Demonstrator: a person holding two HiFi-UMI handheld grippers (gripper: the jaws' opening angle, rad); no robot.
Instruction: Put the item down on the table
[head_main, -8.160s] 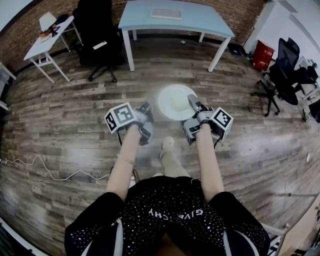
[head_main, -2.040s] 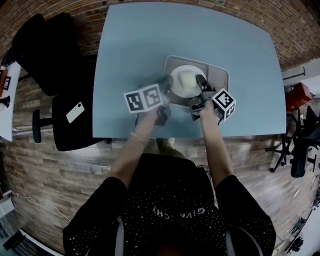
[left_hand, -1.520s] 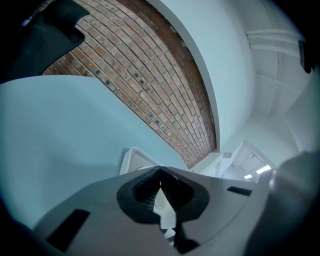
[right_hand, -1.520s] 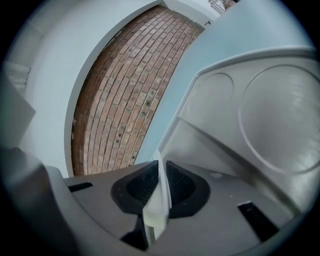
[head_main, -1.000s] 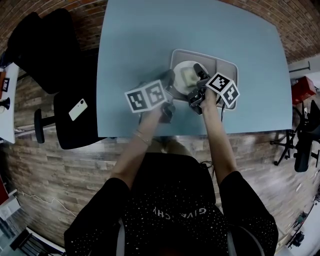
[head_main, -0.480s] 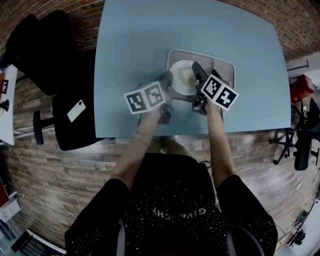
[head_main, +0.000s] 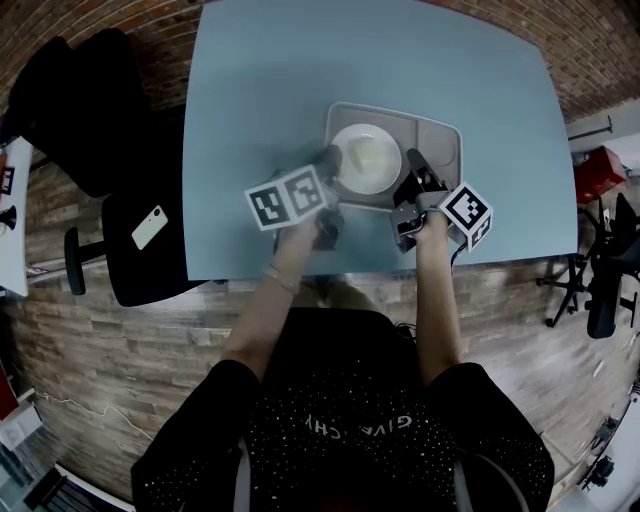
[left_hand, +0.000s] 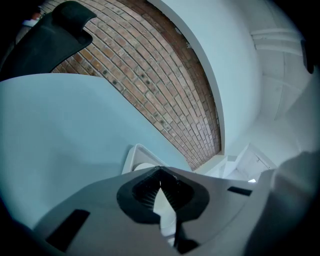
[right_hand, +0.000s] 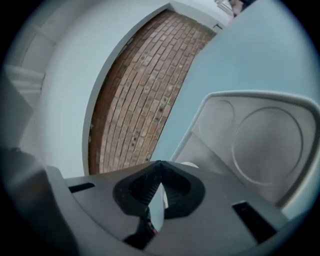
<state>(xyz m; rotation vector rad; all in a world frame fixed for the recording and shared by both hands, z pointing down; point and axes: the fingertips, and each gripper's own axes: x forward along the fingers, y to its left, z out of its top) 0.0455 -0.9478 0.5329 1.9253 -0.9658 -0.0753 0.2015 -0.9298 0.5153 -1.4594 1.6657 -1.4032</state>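
Note:
A white plate (head_main: 365, 158) with a pale lump of food on it rests in the left part of a grey tray (head_main: 440, 140) on the light blue table (head_main: 260, 90). My left gripper (head_main: 327, 160) is at the plate's left rim, jaws closed on it; in the left gripper view the left gripper (left_hand: 160, 169) meets at its tips with the plate (left_hand: 141, 166) showing under it. My right gripper (head_main: 413, 165) is shut and holds nothing, off the plate over the tray's right side. In the right gripper view, the tray (right_hand: 267, 145) and its moulded hollows lie beyond the right gripper (right_hand: 160, 162).
A black chair (head_main: 120, 240) with a white phone (head_main: 150, 227) on its seat stands left of the table. A brick wall runs behind the table. A red bin (head_main: 598, 165) and an office chair (head_main: 605, 290) are at the right. The table's front edge is just below both grippers.
The plate came across the room to the tray on the table. In the last half second my right gripper drew back off the plate to the right; the left stayed at the rim.

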